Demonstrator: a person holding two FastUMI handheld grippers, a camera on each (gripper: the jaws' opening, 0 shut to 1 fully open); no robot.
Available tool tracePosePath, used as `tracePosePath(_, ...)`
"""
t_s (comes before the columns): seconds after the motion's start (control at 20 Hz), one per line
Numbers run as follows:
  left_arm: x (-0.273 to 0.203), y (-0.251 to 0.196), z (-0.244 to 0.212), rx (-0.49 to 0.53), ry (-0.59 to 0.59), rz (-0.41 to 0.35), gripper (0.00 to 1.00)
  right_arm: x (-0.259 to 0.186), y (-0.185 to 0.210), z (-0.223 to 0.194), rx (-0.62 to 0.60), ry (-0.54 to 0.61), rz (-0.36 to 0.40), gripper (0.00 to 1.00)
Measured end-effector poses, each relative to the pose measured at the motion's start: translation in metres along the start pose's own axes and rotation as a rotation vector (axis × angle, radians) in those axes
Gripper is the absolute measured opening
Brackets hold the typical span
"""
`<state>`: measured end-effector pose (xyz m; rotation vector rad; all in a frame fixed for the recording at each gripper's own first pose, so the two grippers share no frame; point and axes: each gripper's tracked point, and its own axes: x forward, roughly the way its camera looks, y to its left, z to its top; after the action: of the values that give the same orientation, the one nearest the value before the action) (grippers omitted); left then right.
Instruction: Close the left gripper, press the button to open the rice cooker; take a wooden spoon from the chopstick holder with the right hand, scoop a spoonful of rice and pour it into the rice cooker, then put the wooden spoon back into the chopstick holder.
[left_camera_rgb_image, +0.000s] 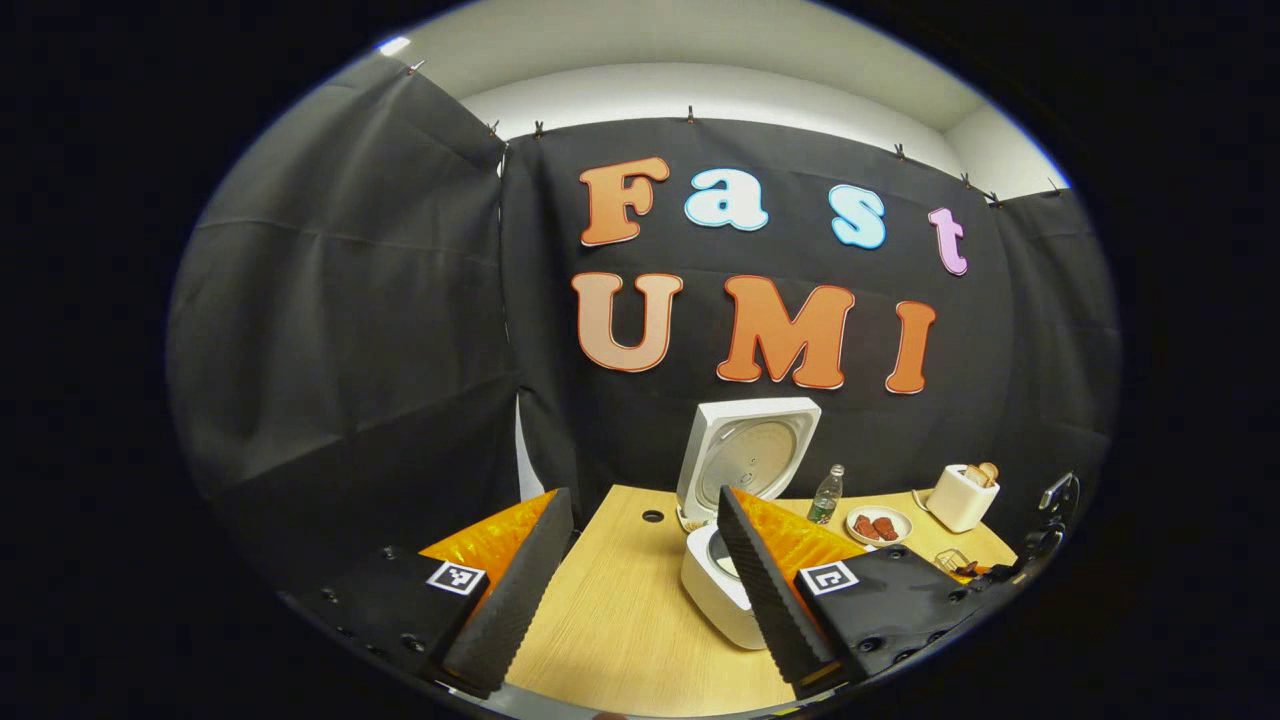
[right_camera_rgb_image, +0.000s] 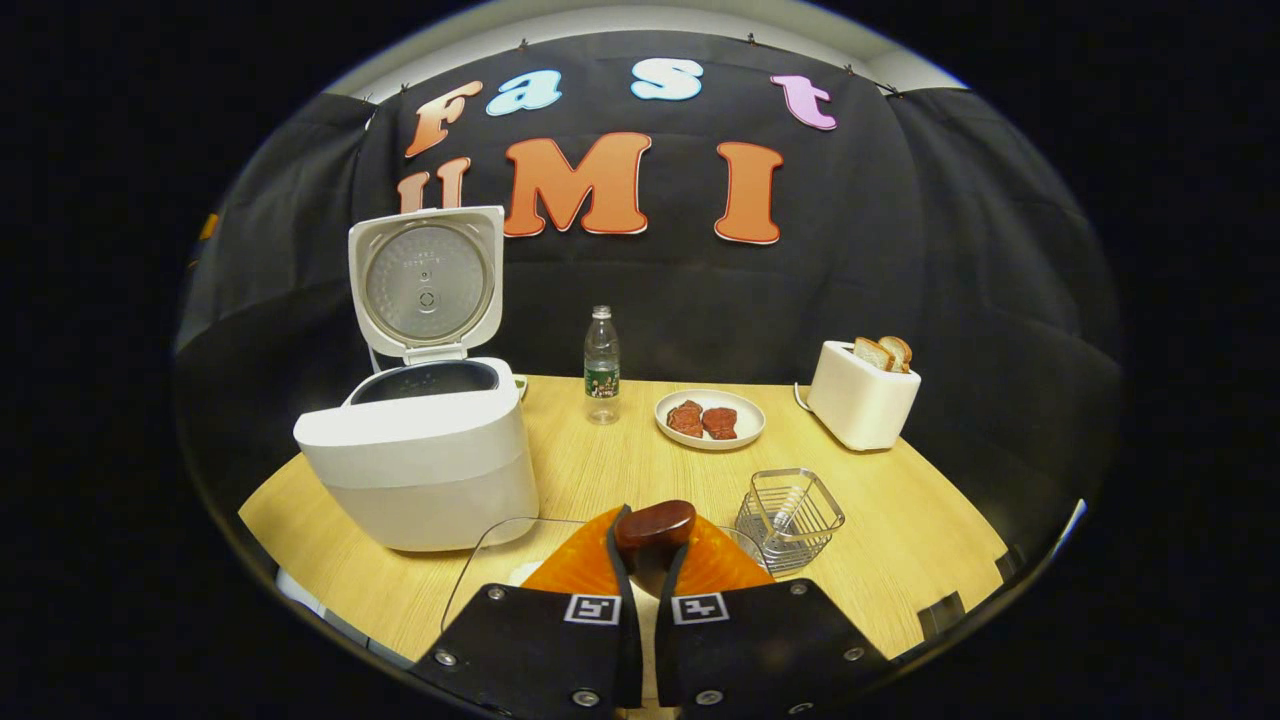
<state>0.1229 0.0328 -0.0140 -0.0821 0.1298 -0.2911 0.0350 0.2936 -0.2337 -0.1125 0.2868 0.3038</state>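
The white rice cooker (right_camera_rgb_image: 420, 450) stands open on the wooden table, its lid (right_camera_rgb_image: 425, 280) upright and the dark pot visible inside. My right gripper (right_camera_rgb_image: 655, 538) is shut on the wooden spoon (right_camera_rgb_image: 655, 520), whose dark brown rounded end sticks out between the fingertips, above a clear glass container (right_camera_rgb_image: 480, 560). The rest of the spoon is hidden under the fingers. The wire chopstick holder (right_camera_rgb_image: 790, 515) stands just to the right. My left gripper (left_camera_rgb_image: 643, 500) is open and holds nothing; the rice cooker (left_camera_rgb_image: 715, 590) sits behind its right finger (left_camera_rgb_image: 765, 580).
A water bottle (right_camera_rgb_image: 601, 365), a plate of reddish meat pieces (right_camera_rgb_image: 710, 418) and a white toaster with bread (right_camera_rgb_image: 860, 400) line the back of the table (right_camera_rgb_image: 900, 540). Black cloth walls close off the booth.
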Motion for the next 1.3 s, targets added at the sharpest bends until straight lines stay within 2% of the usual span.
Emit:
tracePosePath(0.35,-0.003,0.024,-0.015,-0.057,0.025,0.024,0.97,-0.009,0.001,-0.008,0.213,0.015,-0.018,0.05)
tracePosePath(0.75,0.004,0.033,-0.025,-0.088,0.045,0.027,0.97,-0.008,0.013,-0.006,0.593,0.032,0.044,0.05)
tracePosePath(0.85,0.006,0.028,-0.028,-0.095,0.054,0.011,0.97,-0.003,0.004,-0.007,0.682,0.040,0.045,0.05)
tracePosePath(1.15,0.006,0.023,-0.029,-0.092,0.054,-0.015,0.97,0.014,-0.036,-0.029,1.074,0.096,-0.033,0.05)
tracePosePath(1.3,0.007,0.023,-0.033,-0.113,0.065,-0.016,0.99,0.014,-0.043,-0.042,1.219,0.123,-0.032,0.05)
